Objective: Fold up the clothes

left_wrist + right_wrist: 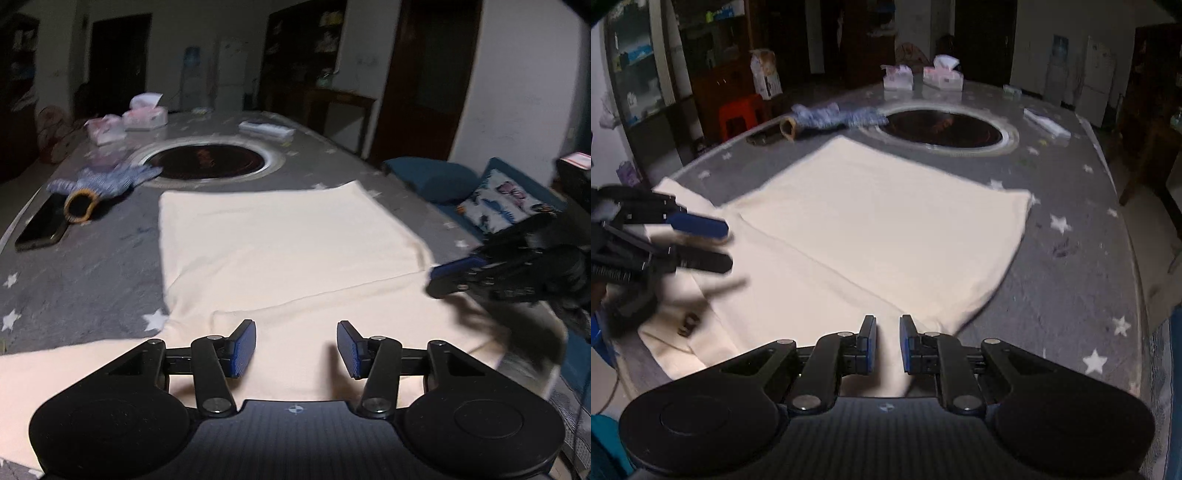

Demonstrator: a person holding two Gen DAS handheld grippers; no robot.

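So the cream garment [280, 236] is laid out flat on the bench [92, 266] – grey cloth with white stars on it – and it's already partly folded, with one layer sitting on top of a wider one underneath. In the left wrist view it fills the middle of the frame, running from about 12 o'clock down to the near edge.

Left hand-held gripper [295, 349] hangs just over the near part of the garment, jaws standing about half open with nothing between the blue pads, just bare fabric showing through the gap. A folded edge of the cloth lies right ahead of it at roughly 11 o'clock.

Right hand-held gripper [888, 341] has its jaws narrow, only a thin gap left. It looks like a strip of the cream cloth runs through that gap at the garment's near corner, but I can't tell if the pads are actually pinching it. From that view the rest of the garment spreads away toward 12 o'clock, and the other gripper shows up blurred at 9 o'clock, over the cloth's edge.

Other stuff on the bench, well apart from the garment – a round dark inset [205, 160] at the far middle, a blue patterned cloth [107, 181] with a small tan ring-shaped thing [79, 206] beside it at about 10 o'clock, a phone [42, 229] near the edge, and tissue packs [144, 118] way at the back
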